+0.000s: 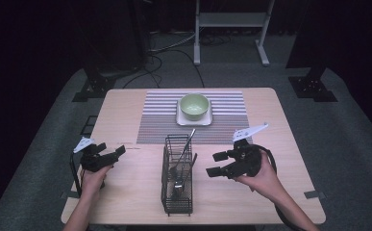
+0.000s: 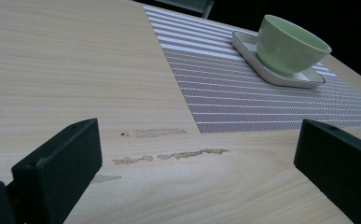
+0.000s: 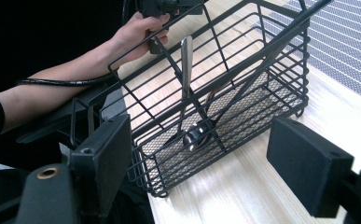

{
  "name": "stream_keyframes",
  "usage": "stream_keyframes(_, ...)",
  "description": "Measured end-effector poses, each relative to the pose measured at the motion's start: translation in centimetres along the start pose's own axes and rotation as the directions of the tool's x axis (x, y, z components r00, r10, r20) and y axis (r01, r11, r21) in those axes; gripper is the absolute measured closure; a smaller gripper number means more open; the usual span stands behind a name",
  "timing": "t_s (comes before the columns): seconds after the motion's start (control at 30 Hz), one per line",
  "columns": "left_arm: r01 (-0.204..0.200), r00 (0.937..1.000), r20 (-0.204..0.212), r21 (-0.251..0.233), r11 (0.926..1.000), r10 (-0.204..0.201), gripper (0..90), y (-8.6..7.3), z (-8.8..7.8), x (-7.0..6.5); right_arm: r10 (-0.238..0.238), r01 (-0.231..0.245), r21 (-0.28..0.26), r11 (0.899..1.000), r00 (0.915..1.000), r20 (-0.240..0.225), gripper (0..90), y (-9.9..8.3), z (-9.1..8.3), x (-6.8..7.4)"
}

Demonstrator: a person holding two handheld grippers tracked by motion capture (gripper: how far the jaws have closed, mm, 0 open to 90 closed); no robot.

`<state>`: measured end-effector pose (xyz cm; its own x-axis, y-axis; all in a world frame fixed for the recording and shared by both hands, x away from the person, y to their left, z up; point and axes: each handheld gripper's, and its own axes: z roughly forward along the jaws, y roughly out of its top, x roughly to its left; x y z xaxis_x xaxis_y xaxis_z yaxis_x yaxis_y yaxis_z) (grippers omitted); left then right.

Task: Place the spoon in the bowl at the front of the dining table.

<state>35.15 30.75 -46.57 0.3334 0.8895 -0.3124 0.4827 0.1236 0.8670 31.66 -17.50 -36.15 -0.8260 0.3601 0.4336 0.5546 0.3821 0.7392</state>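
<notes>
Right gripper: jaws apart, empty, facing basket.
Left gripper: jaws apart, empty, near table's left edge.
Progress: cutlery not yet lifted from the basket.

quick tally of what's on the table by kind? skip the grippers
Wire basket: 1
Utensils in the basket: at least 2; the exact number is hard to tell where they overlap
Green bowl: 1
White square plate under the bowl: 1
Striped placemat: 1
Total: at least 6
</notes>
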Motion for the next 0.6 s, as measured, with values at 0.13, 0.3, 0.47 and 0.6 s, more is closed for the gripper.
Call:
stream_keyframes(0.13,-0.001,1.0000,0.002,0.000,1.0000,0.001,0.0,0.0,0.0,0.0,0.005,-0.005,0.007,1.000,0.9999,-0.009,21.2,0.2,0.2,0.1)
stream_keyframes(0.3,0.000,1.0000,0.002,-0.002,1.0000,0.000,0.0,0.0,0.0,0.0,0.011,-0.011,0.016,1.000,0.9997,-0.022,21.4,0.6,0.5,0.2)
stream_keyframes(0.47,-0.001,1.0000,0.000,0.001,1.0000,0.001,0.0,0.0,0.0,0.0,0.013,-0.012,0.025,1.000,0.9995,-0.027,21.7,1.1,0.7,0.4)
stream_keyframes(0.6,0.001,1.0000,0.001,-0.002,1.0000,-0.001,0.0,0.0,0.0,0.0,0.010,-0.009,0.034,0.999,0.9997,-0.023,21.9,1.6,0.9,0.6)
